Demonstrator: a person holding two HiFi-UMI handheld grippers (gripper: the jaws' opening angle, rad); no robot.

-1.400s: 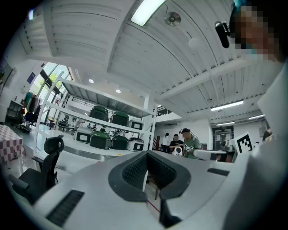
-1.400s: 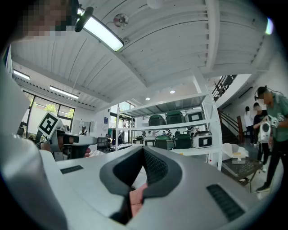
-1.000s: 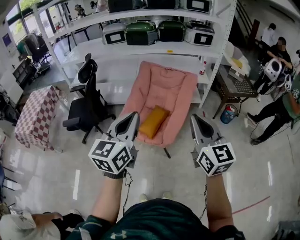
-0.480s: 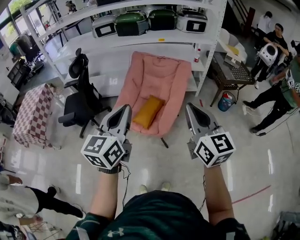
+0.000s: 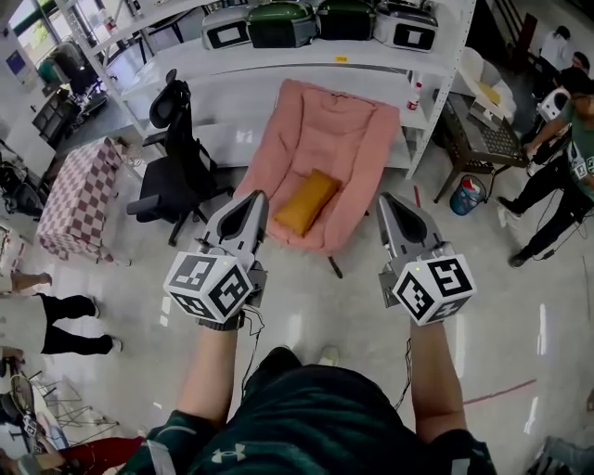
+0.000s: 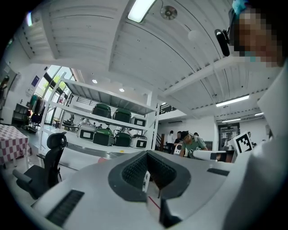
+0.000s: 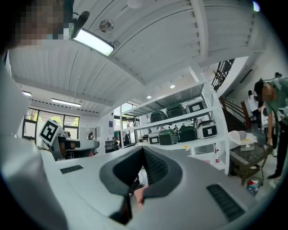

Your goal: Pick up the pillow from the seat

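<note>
The orange pillow [image 5: 305,202] lies on the pink seat [image 5: 327,130], in the lower middle of its cushion, slanted so that its upper end points up and to the right in the head view. Nothing touches it. The seat is a padded folding chair that stands on the pale, glossy floor [image 5: 306,315], with its back against the white shelving [image 5: 278,67].

Both tools hover in the air on the near side of the seat, well apart from the pillow. The left hand-held gripper [image 5: 254,198] points at the seat's lower left edge, and its own view shows the jaws brought together with nothing between them [image 6: 146,155]. The right hand-held gripper [image 5: 385,200] is held off the seat's lower right corner; its jaws are closed too, and empty [image 7: 143,150].

Left of the seat stands a black office chair [image 5: 176,176], and farther left a red-and-white checkered cloth [image 5: 79,197] drapes over something low. Behind the seat, on the shelving, sit green and grey cases [image 5: 280,13], and a small spray bottle [image 5: 415,93] stands on a shelf near the seat's upper right corner. Right of the seat are a blue bucket [image 5: 467,195] on the floor and a person [image 5: 561,176] bending forward.
</note>
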